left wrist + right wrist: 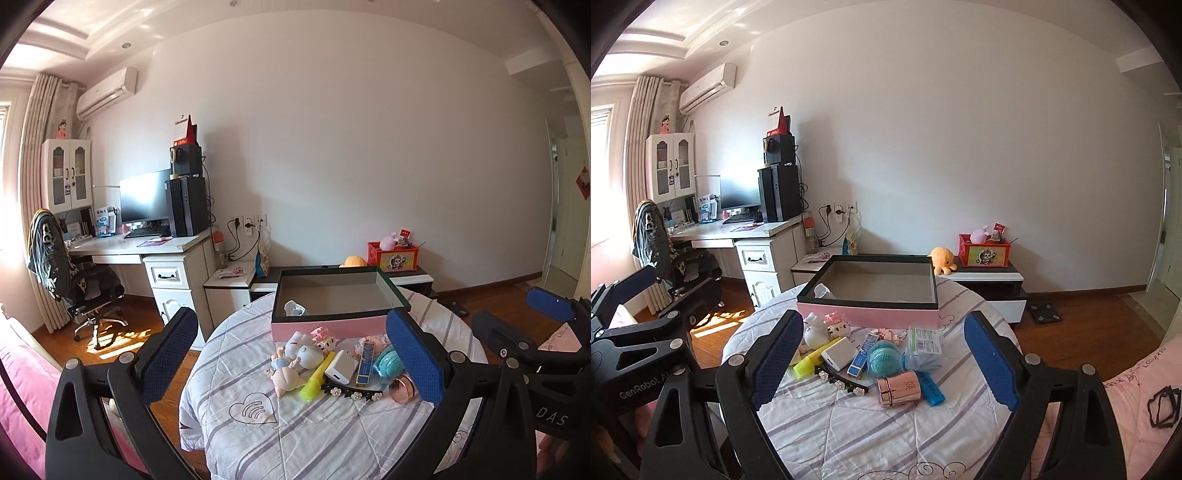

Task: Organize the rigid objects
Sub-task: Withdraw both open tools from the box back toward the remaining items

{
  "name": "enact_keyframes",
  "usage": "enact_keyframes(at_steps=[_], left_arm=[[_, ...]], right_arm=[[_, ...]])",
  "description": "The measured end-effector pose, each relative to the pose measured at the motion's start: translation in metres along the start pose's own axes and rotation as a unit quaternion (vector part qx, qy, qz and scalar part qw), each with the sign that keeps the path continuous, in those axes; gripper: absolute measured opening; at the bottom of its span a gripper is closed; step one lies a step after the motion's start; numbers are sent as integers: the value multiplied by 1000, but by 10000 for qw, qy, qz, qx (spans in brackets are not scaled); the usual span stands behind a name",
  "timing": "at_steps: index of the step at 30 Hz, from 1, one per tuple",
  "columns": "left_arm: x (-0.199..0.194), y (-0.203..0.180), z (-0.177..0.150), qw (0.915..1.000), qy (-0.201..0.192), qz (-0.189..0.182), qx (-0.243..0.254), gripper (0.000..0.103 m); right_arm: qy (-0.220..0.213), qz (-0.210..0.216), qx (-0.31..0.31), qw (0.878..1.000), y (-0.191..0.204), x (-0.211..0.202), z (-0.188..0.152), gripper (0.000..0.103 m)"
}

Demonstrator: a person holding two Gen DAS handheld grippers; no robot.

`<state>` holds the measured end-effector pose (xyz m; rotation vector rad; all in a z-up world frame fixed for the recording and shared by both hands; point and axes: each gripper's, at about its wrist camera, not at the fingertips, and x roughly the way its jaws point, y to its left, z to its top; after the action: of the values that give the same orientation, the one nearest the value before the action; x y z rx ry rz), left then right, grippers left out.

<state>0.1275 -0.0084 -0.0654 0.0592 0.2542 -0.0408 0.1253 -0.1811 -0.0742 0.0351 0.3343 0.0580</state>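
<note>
A pink box with a dark rim [325, 326] [868, 315] stands open on a round table with a striped cloth [295, 435] [886, 424]; one white object [294, 308] lies inside. In front of it lie small items: white cat figures [303, 349], a doll [286, 374], a yellow highlighter [317, 376] [809, 362], a white charger [341, 365] [838, 354], a teal brush [882, 356], a rose-gold cylinder [899, 387], a black flower hair clip [842, 382]. My left gripper [295, 354] and right gripper [886, 354] are both open and empty, above the near side of the pile.
A desk with monitor and computer tower [166, 206] stands at the left wall, with an office chair [85, 291]. A low cabinet [982, 280] behind the table carries a red box and an orange plush. Pink bedding [1126, 406] lies at the right.
</note>
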Motion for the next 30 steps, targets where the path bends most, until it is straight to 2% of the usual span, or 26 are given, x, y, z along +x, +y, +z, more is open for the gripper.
enact_keyframes(at_steps=[9,15,21,26,30], left_arm=[[-21,1,0,9999,-149,54,-13,103],[-7,3,-10,10000,57,-31,-41,103],[35,4,-38,9965,771,-306,-48,103],[80,8,-68,9875,1519,-381,-155,103],[109,12,-89,9808,1921,-298,-171,103]], right_arm=[[-205,-41,-64,9998,7,-26,-1,90],[-91,-25,-102,9999,6,-16,-9,90],[388,-39,-78,9992,-1,20,-32,90],[990,-72,-2,9951,-11,65,-61,90],[1483,-149,41,9888,-22,105,-85,90]])
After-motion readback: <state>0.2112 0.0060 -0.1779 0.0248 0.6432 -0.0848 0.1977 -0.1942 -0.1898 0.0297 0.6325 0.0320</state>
